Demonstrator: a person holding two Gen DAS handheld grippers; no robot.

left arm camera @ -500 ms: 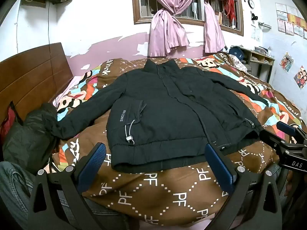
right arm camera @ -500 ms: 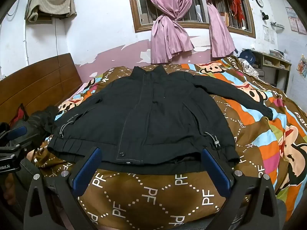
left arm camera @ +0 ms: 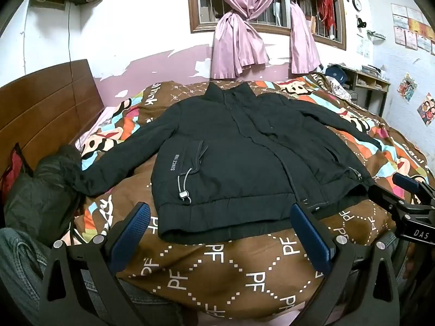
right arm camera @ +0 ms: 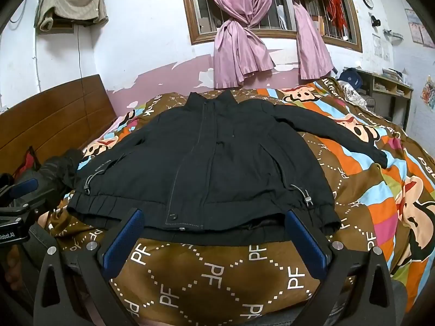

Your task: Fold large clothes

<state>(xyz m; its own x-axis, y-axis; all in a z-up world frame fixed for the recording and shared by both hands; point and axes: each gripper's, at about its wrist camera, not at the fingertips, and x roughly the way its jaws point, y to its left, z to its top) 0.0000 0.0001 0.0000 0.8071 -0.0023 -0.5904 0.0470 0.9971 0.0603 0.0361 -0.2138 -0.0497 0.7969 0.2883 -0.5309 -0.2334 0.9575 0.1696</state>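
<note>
- Black jacket (left arm camera: 239,160) lies flat on bed (left arm camera: 223,266): soft, bulky, probably slippery.
- Take the hem corners.
- Left hand-held gripper (left arm camera: 220,233) and right hand-held gripper (right arm camera: 214,233): spread, empty.

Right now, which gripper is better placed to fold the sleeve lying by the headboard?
Left. The left gripper, open, hovers over the jacket's hem on that side; the sleeve runs off toward the headboard just beyond it. The right gripper, also open, sits nearer the opposite sleeve.
</note>
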